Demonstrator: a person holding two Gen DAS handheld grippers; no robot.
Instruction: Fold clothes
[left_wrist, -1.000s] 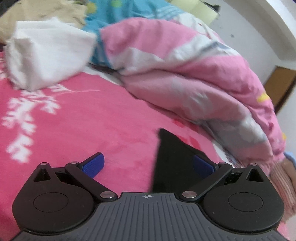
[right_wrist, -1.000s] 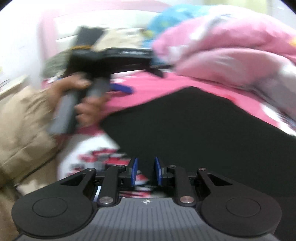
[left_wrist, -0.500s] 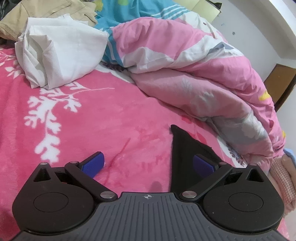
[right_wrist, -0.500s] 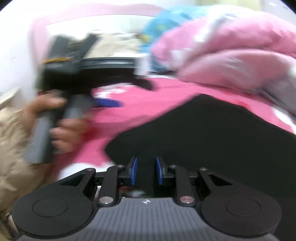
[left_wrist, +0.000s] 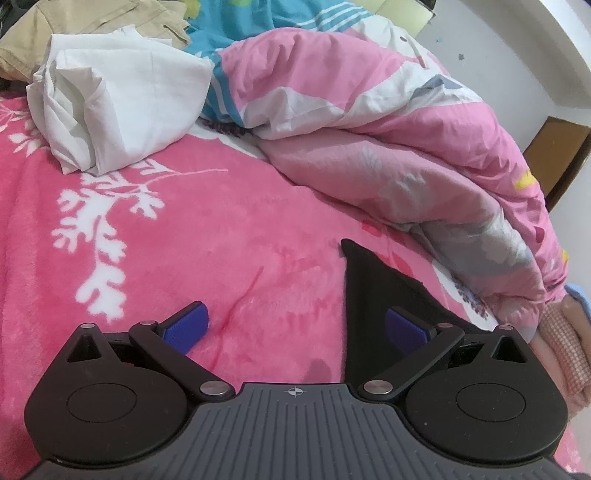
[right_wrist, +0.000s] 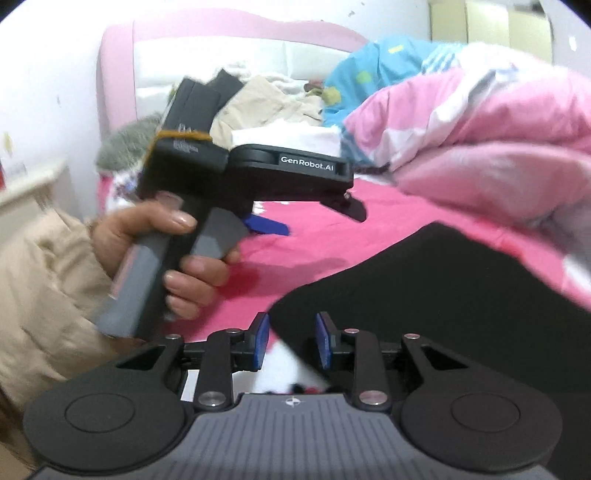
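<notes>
A black garment (right_wrist: 443, 295) lies spread on the pink blanket (left_wrist: 184, 240). One pointed corner of it (left_wrist: 373, 295) reaches up by my left gripper's right pad. My left gripper (left_wrist: 295, 317) hovers over the blanket, open wide, with only the garment's edge inside its span. In the right wrist view a hand (right_wrist: 177, 258) holds that left gripper (right_wrist: 314, 218) above the bed. My right gripper (right_wrist: 291, 332) sits at the garment's near edge. Its jaws are opening, and the cloth's edge lies between the pads without being pinched.
A crumpled white cloth (left_wrist: 122, 107) lies at the back left. A bulky pink duvet (left_wrist: 388, 129) fills the right side. Beige (left_wrist: 92, 26) and blue (left_wrist: 266, 18) clothes are piled by the pink headboard (right_wrist: 221, 40). A checked sleeve (left_wrist: 565, 354) shows at the far right.
The right gripper's pads have spread apart. The black garment has dropped flatter onto the blanket. The hand with the left gripper has shifted up and left in the right wrist view.
</notes>
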